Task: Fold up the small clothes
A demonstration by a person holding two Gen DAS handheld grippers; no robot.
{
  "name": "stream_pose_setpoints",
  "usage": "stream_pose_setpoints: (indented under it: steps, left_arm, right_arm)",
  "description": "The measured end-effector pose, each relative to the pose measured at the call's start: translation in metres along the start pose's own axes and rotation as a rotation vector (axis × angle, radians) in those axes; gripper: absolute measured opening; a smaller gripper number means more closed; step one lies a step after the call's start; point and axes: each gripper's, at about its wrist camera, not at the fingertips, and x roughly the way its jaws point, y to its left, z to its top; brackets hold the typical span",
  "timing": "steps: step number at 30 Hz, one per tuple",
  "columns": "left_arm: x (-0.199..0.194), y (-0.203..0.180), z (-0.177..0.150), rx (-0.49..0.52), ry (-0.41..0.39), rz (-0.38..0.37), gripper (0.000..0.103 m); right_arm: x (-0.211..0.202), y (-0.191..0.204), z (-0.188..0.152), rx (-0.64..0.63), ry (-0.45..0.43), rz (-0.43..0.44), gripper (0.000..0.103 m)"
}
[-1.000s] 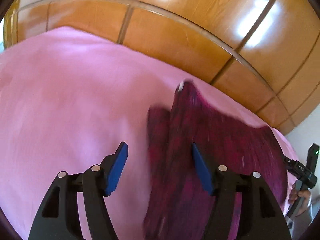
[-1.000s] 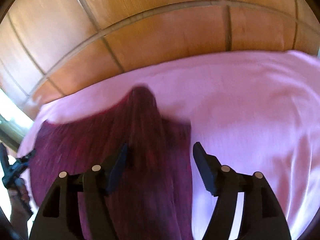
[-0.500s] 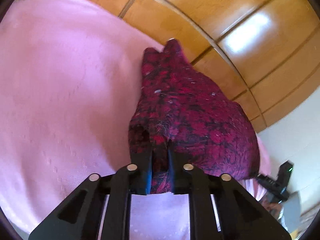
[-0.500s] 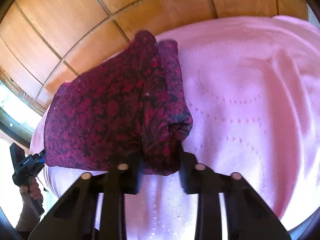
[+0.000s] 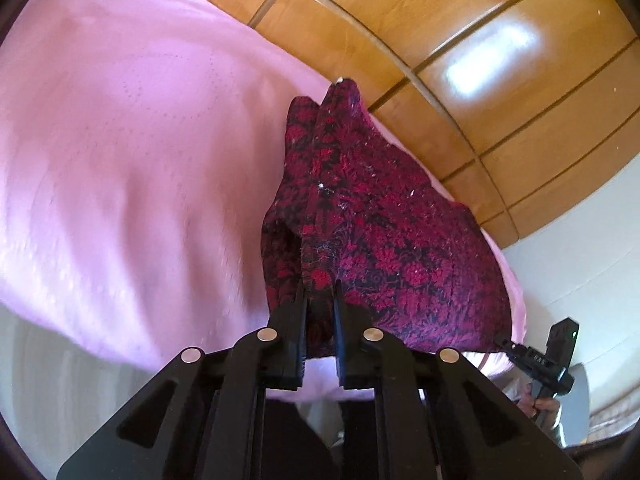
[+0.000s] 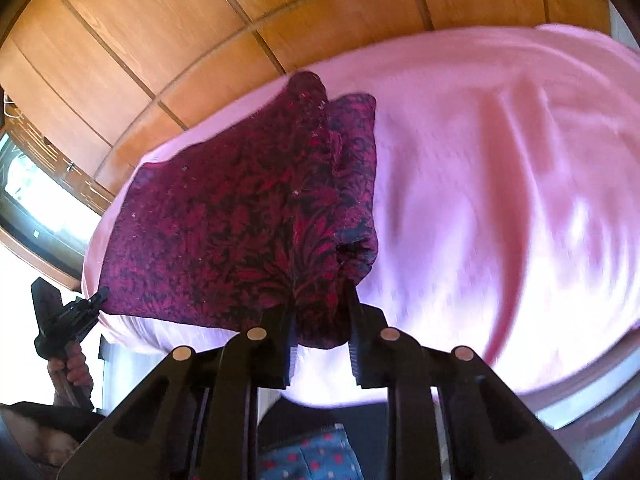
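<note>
A dark red and black patterned garment (image 5: pixel 384 236) lies spread on the pink bed cover (image 5: pixel 132 160), near its front edge. My left gripper (image 5: pixel 319 300) is shut on the garment's near left corner. In the right wrist view the same garment (image 6: pixel 240 220) stretches to the left, with a folded part at its right side. My right gripper (image 6: pixel 320 304) is shut on its near right corner. Each gripper shows in the other's view, the right one (image 5: pixel 540 356) and the left one (image 6: pixel 64 320), at the garment's far corner.
A glossy wooden panelled wall (image 5: pixel 460 60) rises behind the bed. A window (image 6: pixel 36 196) is at the left in the right wrist view. The bed's front edge (image 6: pixel 440 384) lies just under the grippers. A blue dotted cloth (image 6: pixel 308 460) shows below.
Both grippers were open over the garment a second ago; they closed on its near corners and have pulled back toward the bed's front edge, stretching the cloth between them.
</note>
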Motion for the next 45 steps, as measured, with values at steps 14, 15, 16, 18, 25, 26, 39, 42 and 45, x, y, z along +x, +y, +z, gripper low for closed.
stream_pose_setpoints:
  steps: [14,15,16,18,25,26,39,42,45]
  left_arm:
    - [0.051,-0.007,0.076,0.016,-0.041,0.021,0.021]
    - [0.057,-0.007,0.08,0.013,-0.031,0.016,0.021]
    - [0.062,-0.007,0.085,0.013,-0.023,0.019,0.02]
    - [0.067,-0.015,0.092,0.044,-0.033,0.049,0.013]
    - [0.094,-0.031,0.096,0.155,-0.011,0.217,0.013]
    - [0.098,-0.028,0.092,0.159,-0.007,0.229,0.013]
    - [0.075,-0.087,0.113,0.325,-0.204,0.349,0.031]
    - [0.097,-0.105,0.119,0.394,-0.178,0.346,0.031]
    - [0.113,-0.115,0.121,0.455,-0.153,0.345,0.031]
  right_arm:
    - [0.038,0.016,0.098,-0.021,-0.096,-0.053,0.059]
    - [0.049,0.017,0.104,-0.017,-0.08,-0.052,0.057]
    - [0.06,0.016,0.108,-0.014,-0.058,-0.052,0.052]
    - [0.072,0.021,0.113,-0.028,-0.037,-0.069,0.017]
    - [0.062,0.019,0.112,-0.038,-0.113,-0.149,0.013]
    - [0.072,0.014,0.109,-0.03,-0.091,-0.154,0.014]
    - [0.039,0.057,0.109,-0.133,-0.279,-0.276,0.067]
    - [0.05,0.084,0.112,-0.208,-0.259,-0.228,0.071]
    - [0.071,0.107,0.108,-0.268,-0.208,-0.19,0.078]
